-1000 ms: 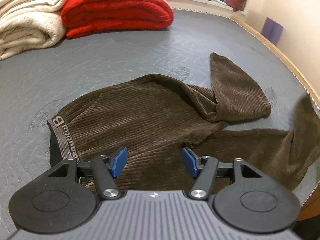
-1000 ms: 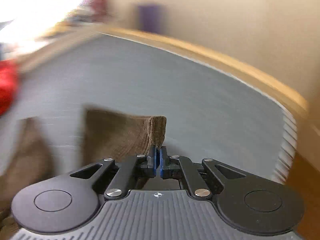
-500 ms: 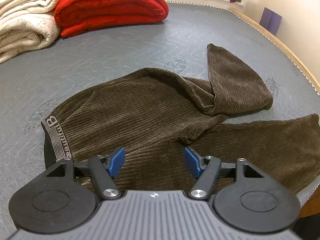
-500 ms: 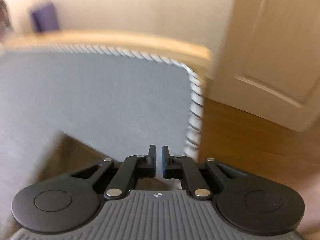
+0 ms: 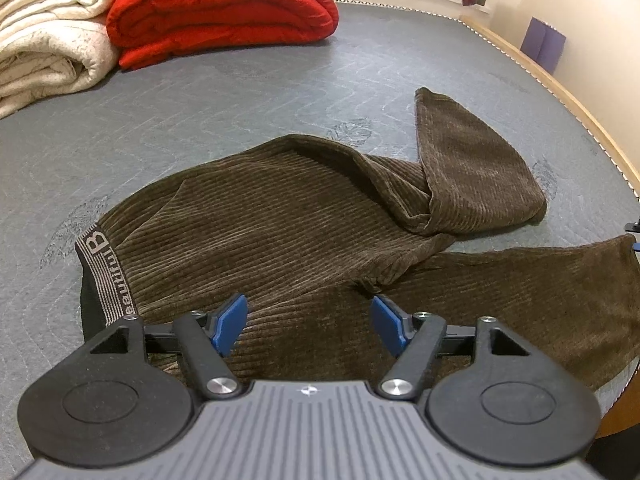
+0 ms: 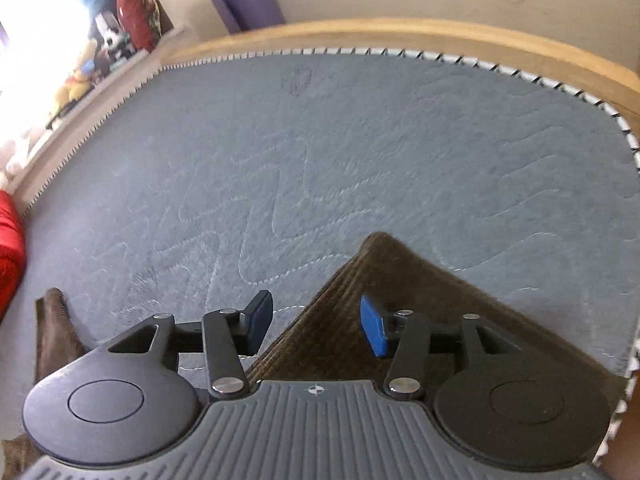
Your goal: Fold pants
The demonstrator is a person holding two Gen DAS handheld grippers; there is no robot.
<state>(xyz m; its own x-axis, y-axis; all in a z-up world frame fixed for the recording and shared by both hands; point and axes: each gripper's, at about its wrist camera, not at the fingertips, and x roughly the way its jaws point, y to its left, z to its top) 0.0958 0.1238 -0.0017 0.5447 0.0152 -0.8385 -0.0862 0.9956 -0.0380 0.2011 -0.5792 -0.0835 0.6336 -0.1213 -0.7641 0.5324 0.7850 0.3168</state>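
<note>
One garment occupies the bed (image 5: 280, 92), a grey quilted mattress that serves as the folding area because it offers a broad, flat expanse. Behind, a red duvet (image 5: 224, 8) and a cream blanket (image 5: 48, 40) lie rolled at the far side, well apart from the work. The pants (image 5: 280, 220), brown corduroy, lie spread across the mattress with the lettered waistband (image 5: 106, 276) at the left of the left wrist view. The far leg (image 5: 480, 168) is doubled back on itself; the near leg (image 5: 540, 292) runs straight towards the right edge of the bed, apparently laid out for a lengthwise fold. The left gripper (image 5: 308, 324) hovers released above the seat of the pants, its jaws standing wide with nothing pressed between them. The right gripper (image 6: 316, 326) has just been opening; its jaws stand apart over the hem of the leg (image 6: 384, 280), which lies flat beneath them, its corner pointing away, so the cloth appears let go.
</note>
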